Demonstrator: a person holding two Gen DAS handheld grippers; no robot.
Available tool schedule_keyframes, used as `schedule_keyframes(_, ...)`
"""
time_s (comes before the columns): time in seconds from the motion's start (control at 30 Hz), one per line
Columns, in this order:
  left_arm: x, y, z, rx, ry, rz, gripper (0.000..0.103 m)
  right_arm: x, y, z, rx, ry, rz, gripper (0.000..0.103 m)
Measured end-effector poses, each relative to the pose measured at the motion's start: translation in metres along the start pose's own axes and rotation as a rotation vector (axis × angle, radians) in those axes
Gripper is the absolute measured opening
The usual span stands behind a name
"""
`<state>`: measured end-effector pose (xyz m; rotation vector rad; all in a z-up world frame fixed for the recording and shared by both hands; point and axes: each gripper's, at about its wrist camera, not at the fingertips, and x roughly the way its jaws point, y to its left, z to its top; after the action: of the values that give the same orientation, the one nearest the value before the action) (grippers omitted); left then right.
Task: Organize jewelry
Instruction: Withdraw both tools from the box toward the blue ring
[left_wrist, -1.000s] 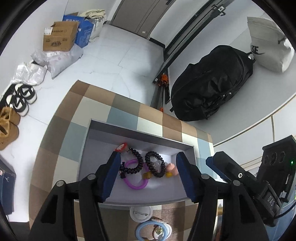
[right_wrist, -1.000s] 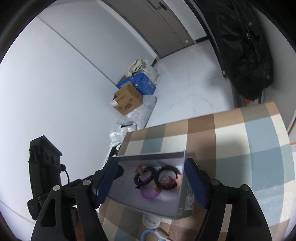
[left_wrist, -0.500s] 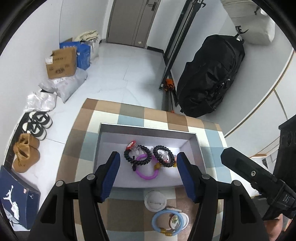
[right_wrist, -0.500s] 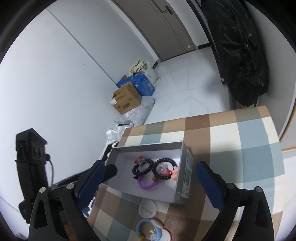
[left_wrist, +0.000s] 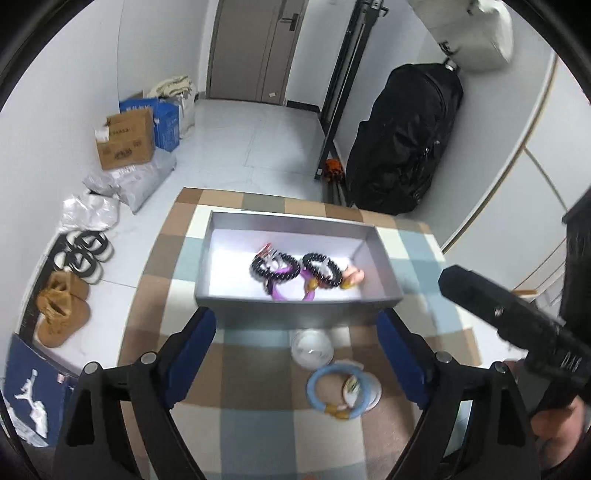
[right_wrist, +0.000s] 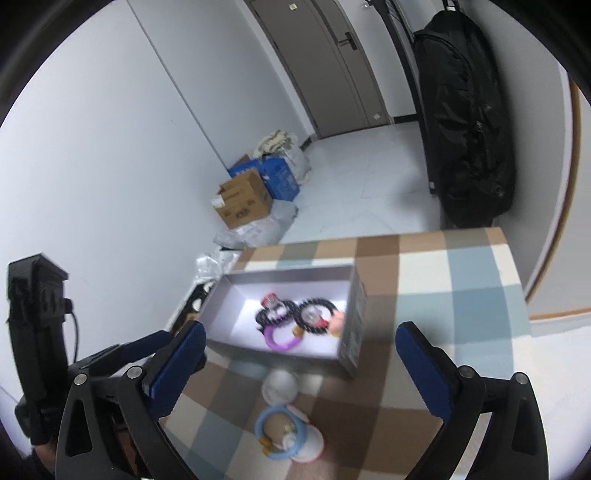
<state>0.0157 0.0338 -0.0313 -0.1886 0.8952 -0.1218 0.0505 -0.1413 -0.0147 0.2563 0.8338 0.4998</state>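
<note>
In the left wrist view, the left gripper (left_wrist: 295, 354) is hanging over the near part of the checked bench (left_wrist: 255, 398); its jaws have just been opening and are standing wide with nothing between them; the grey box (left_wrist: 295, 310) is sitting just beyond the blue pads; inside it two black bead bracelets (left_wrist: 275, 266) are lying side by side over a purple ring (left_wrist: 284, 293), with a small pink piece (left_wrist: 354, 275) at their right; near the box, on the bench, a white disc (left_wrist: 312, 347) and a blue ring (left_wrist: 332, 391) are lying between the fingers; the right gripper's black body is showing at the right edge.

In the right wrist view, the right gripper (right_wrist: 295, 365) is also standing fully open, its jaws having just been widening, gripping nothing; the box (right_wrist: 280, 354) is lying between and beyond the pads, touching neither; the bracelets (right_wrist: 277, 314) and purple ring (right_wrist: 280, 339) are resting in its right half; the disc (right_wrist: 280, 386) and blue ring (right_wrist: 282, 430) are lying nearer, blurred; the left gripper is showing at the left.
</note>
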Motion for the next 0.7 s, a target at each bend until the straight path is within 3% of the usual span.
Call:
schedule_keyframes(0.17, -0.004, -0.002, -0.013, 0.007, 0.006, -0.010, 0.086, -0.015, 0.001, -0.010, -0.018, -0.007, -0.035, 0.103)
schedule_keyframes(0.5, 0.010, 0.000, -0.034, 0.006, 0.121, -0.025, 0.086, -0.027, -0.001, -0.026, -0.064, -0.012, -0.093, 0.103)
schedule_keyframes(0.7, 0.013, -0.006, -0.040, 0.026, 0.143, -0.021, 0.086, -0.027, -0.009, -0.028, -0.047, -0.007, -0.147, 0.103)
